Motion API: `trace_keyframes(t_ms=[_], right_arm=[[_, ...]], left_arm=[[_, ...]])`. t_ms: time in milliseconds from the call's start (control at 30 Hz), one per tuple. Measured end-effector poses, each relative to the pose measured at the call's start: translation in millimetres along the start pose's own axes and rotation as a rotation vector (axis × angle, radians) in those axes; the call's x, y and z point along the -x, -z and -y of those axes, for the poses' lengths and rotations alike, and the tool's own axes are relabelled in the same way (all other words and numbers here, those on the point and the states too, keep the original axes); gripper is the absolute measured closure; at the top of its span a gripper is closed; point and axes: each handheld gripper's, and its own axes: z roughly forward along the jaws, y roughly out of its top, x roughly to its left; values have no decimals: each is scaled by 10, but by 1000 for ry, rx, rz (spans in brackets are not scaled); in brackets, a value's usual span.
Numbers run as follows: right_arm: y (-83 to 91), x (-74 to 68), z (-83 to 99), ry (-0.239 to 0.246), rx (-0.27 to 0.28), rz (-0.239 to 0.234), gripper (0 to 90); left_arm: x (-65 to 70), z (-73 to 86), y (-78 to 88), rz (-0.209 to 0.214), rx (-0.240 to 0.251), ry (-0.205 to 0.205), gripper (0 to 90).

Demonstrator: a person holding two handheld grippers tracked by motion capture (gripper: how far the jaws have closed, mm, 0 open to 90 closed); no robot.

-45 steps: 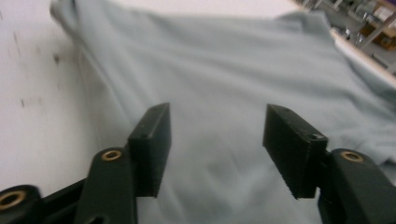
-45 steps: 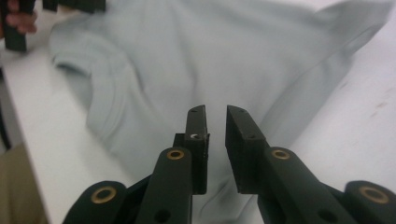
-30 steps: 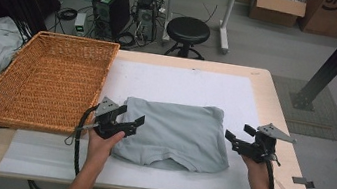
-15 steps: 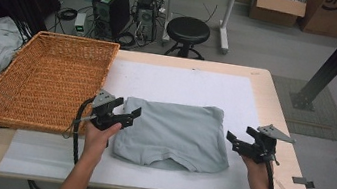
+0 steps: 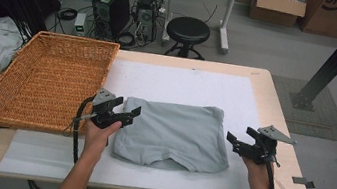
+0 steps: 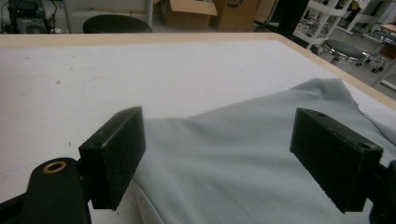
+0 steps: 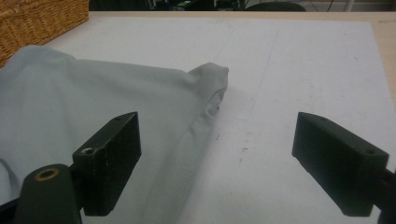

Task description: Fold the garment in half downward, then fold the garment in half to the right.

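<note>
The folded garment (image 5: 173,133) lies on the mat (image 5: 183,84) at the near middle of the table (image 5: 277,95), with the basket (image 5: 45,78) to its left, overhanging the table's left edge. The left gripper (image 5: 125,113) sits at the garment's left edge, and the right gripper (image 5: 240,140) just beside its right edge. A stool (image 5: 188,29) stands on the floor beyond the far side.
</note>
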Motion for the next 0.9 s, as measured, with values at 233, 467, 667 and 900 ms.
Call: trace_keyframes(t_ms=[233, 467, 667, 900], right_arm=[[48, -2, -22, -4, 10, 9, 148], [77, -26, -65, 0, 31, 8, 148], [88, -38, -90, 8, 36, 4, 148], [89, -38, -73, 7, 34, 2, 148]], left_arm=[[45, -39, 54, 9, 17, -8, 184], [55, -61, 145, -3, 33, -16, 184], [69, -62, 159, -5, 36, -14, 184], [74, -60, 141, -2, 33, -13, 184]])
